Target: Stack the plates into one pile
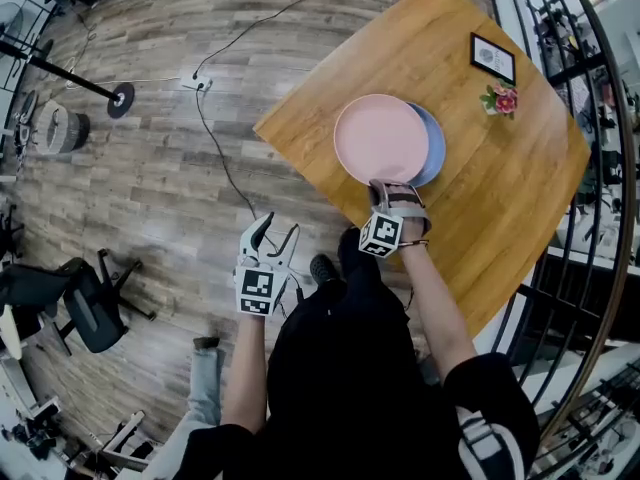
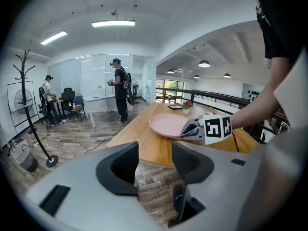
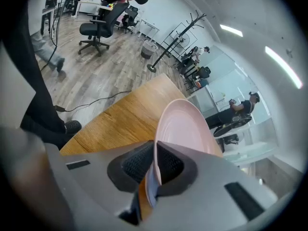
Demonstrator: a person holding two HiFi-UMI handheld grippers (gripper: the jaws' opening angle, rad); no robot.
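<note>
Pink plate [image 3: 185, 129] rim is clamped between the right gripper [image 3: 155, 160] jaws.

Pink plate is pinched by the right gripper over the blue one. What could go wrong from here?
1. The right gripper grips the pink plate only at its near rim, so the plate may tilt or slip out.
2. The blue plate peeks out on one side only, so a release here would likely leave the pile off-centre.
3. The left gripper hangs open off the table and cannot steady anything.
</note>
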